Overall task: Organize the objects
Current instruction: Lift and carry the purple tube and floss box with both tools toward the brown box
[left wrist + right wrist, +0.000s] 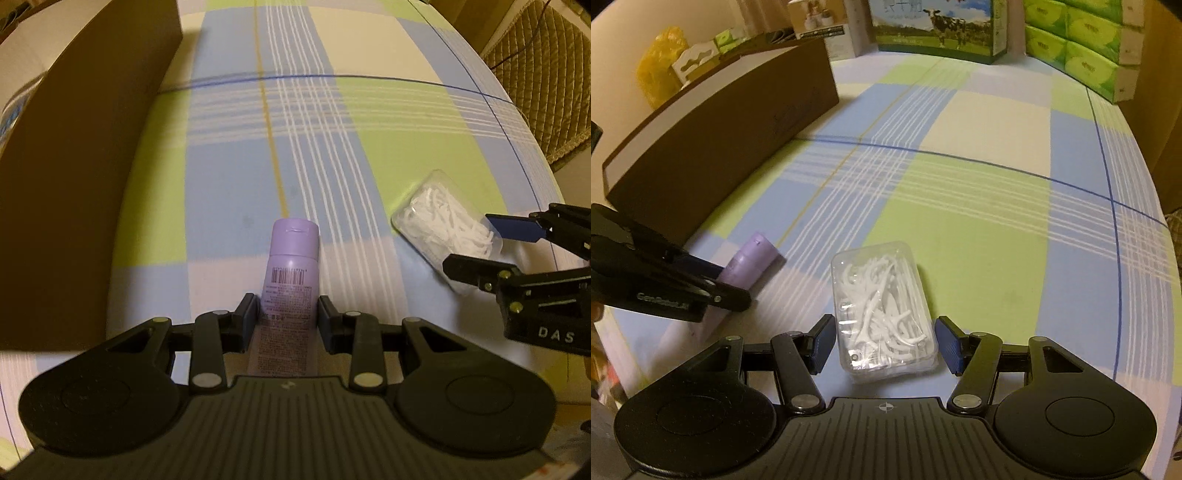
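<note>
A purple tube (290, 280) with a barcode lies on the plaid cloth, cap pointing away. My left gripper (289, 314) has both pads against its sides and is shut on it. The tube also shows in the right wrist view (748, 264), with the left gripper (718, 286) around it. A clear plastic box of white floss picks (882, 312) lies on the cloth between the pads of my right gripper (884, 345), which is open with gaps on both sides. The box (445, 227) and right gripper (491, 247) show at the right of the left wrist view.
A long brown box (720, 147) stands open along the left side of the plaid tablecloth (979, 221); it also shows in the left wrist view (74, 184). Cartons with a cow picture (934, 26) and green tissue packs (1082, 44) stand at the far edge.
</note>
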